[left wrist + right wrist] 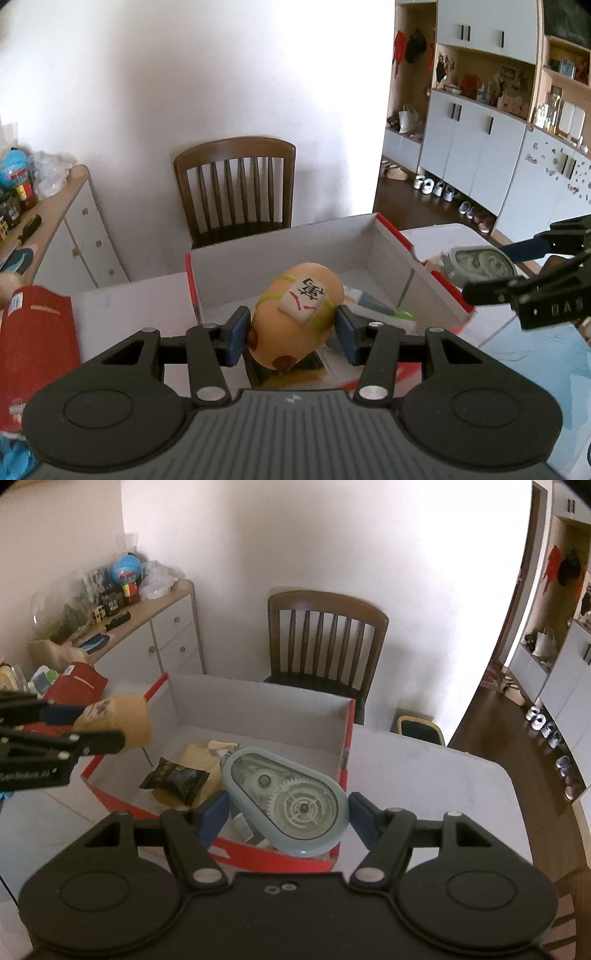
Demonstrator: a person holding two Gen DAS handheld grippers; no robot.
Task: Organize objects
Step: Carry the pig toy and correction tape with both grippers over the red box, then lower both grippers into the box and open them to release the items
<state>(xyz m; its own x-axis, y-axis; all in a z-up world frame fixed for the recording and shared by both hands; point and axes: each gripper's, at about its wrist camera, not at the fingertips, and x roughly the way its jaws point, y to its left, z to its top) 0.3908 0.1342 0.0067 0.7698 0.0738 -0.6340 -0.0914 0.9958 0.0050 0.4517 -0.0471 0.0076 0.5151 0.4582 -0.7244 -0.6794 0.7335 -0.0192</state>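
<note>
Left tongs (291,334): pinching a tan egg-shaped toy (301,314) with a white mahjong-tile patch, pads pressed to its two flanks, held above the near-left part of the red cardboard box (369,251). Right tongs (286,818): pinching a pale blue correction-tape dispenser (290,799) with clear gear window, held tilted over the box's near-right corner. Box: open-topped, white inside, standing on the white worktop (424,775); contents include a black snack packet (177,777) and a tan paper item, both toward the box's left half. Outside the box: red bag (35,343) to its left; wooden chair (325,642) beyond its far wall. Handling note, as judgement: both items appear due for placement in the box; lower each well below the rim over bare floor before spreading the pads, one hand at a time, so the round toy does not roll onto the packet and the dispenser lies flat.
</note>
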